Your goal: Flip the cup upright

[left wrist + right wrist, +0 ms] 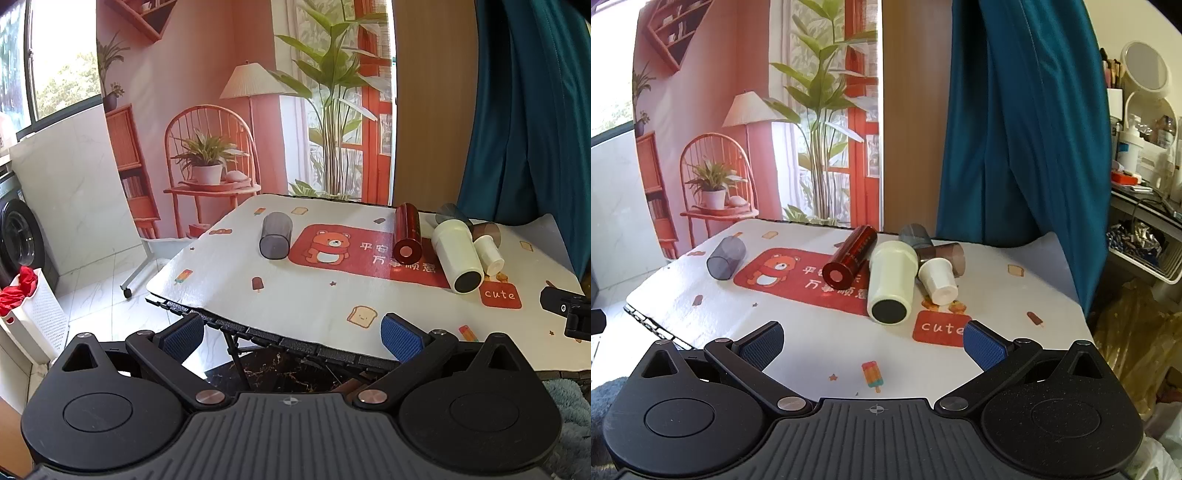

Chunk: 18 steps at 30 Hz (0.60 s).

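Observation:
Several cups lie on their sides on the table mat (314, 295) (812, 332). A smoky grey cup (275, 236) (726, 257) lies apart at the left. A dark red cup (406, 232) (850, 256), a large cream cup (457, 254) (891, 282), a small white cup (488, 252) (939, 278), a brown cup (487, 229) (951, 256) and a grey-blue cup (448, 212) (914, 236) lie clustered at the right. My left gripper (291, 338) is open and empty at the table's near edge. My right gripper (875, 343) is open and empty, short of the cream cup.
A teal curtain (1015, 129) hangs behind the table's right side. A printed room backdrop (221, 110) stands behind. A white basket with red cloth (29, 306) and a washing machine (18, 236) are on the floor at left. Cluttered shelves (1145, 184) stand right.

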Each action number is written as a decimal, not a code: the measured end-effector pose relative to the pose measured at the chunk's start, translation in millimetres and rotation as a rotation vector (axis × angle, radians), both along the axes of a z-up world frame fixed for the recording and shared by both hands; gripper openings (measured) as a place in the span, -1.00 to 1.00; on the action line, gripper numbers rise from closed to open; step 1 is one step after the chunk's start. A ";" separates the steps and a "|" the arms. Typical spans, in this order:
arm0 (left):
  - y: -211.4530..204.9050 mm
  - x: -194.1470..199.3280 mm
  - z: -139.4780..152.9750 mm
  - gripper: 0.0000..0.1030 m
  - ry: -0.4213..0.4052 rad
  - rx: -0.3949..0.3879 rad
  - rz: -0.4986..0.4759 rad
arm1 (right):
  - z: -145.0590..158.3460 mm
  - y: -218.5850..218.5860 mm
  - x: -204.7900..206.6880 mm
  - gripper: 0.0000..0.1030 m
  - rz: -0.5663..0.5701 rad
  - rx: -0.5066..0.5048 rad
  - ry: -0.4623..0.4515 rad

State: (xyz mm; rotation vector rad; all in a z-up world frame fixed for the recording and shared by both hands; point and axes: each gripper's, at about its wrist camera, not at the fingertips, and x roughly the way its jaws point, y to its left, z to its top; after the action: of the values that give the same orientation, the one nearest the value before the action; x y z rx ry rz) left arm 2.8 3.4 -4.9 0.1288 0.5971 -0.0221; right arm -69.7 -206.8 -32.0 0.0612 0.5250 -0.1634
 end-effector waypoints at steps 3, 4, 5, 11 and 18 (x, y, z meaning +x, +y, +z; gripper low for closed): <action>1.1 -1.4 -1.0 1.00 0.002 -0.001 0.001 | -1.3 -0.3 0.5 0.99 0.000 0.003 0.004; 1.4 -2.1 -1.4 1.00 0.002 -0.001 0.001 | -1.6 -0.3 0.6 0.99 0.000 0.003 0.004; 1.7 -2.8 -1.8 1.00 0.003 -0.001 0.001 | -1.0 -0.3 1.2 0.99 0.000 0.003 0.005; 0.1 -2.7 -4.0 1.00 0.007 0.003 0.001 | -1.4 3.2 1.0 0.99 -0.002 0.007 0.009; -1.8 2.7 -1.3 1.00 0.018 0.004 0.002 | -1.7 2.5 0.7 0.99 -0.001 0.011 0.012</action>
State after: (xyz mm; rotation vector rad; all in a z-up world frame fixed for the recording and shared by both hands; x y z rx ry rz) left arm 5.4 1.6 -6.2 0.1316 0.6152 -0.0198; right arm -69.0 -204.2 -33.7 0.0712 0.5381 -0.1620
